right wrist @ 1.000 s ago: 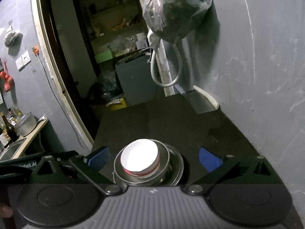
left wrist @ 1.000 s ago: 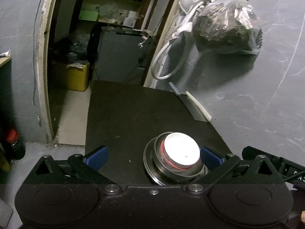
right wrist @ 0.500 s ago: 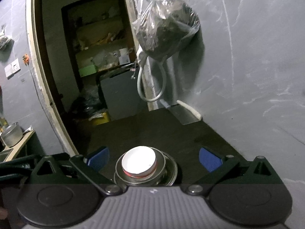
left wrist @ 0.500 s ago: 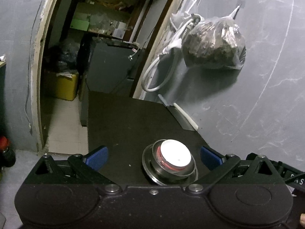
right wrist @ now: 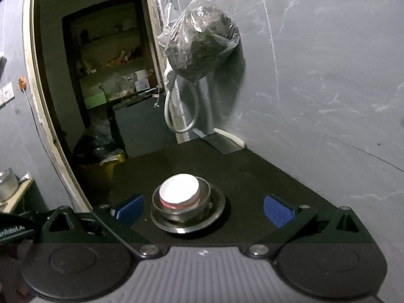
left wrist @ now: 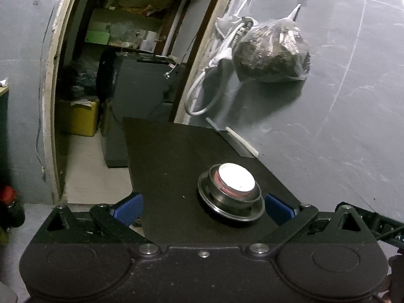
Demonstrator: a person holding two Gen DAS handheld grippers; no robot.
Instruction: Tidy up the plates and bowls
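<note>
One stack, a white bowl [left wrist: 236, 179] inside a steel bowl [left wrist: 228, 197] on a steel plate [left wrist: 227, 213], sits on the desk [left wrist: 171, 166]. It lies ahead of the left tool [left wrist: 203, 205], toward its right finger, and ahead of the right tool [right wrist: 203, 208], toward its left finger. Both tools gape wide, empty.

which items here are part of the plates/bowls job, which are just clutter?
Job:
- white bowl with red band, nested on top
- steel bowl under it
- flat steel plate at the bottom
- black table carrying the stack

Clutter:
- white-handled cleaver against the wall
- clear plastic bag of dark stuff, hanging
- white looped hose
</note>
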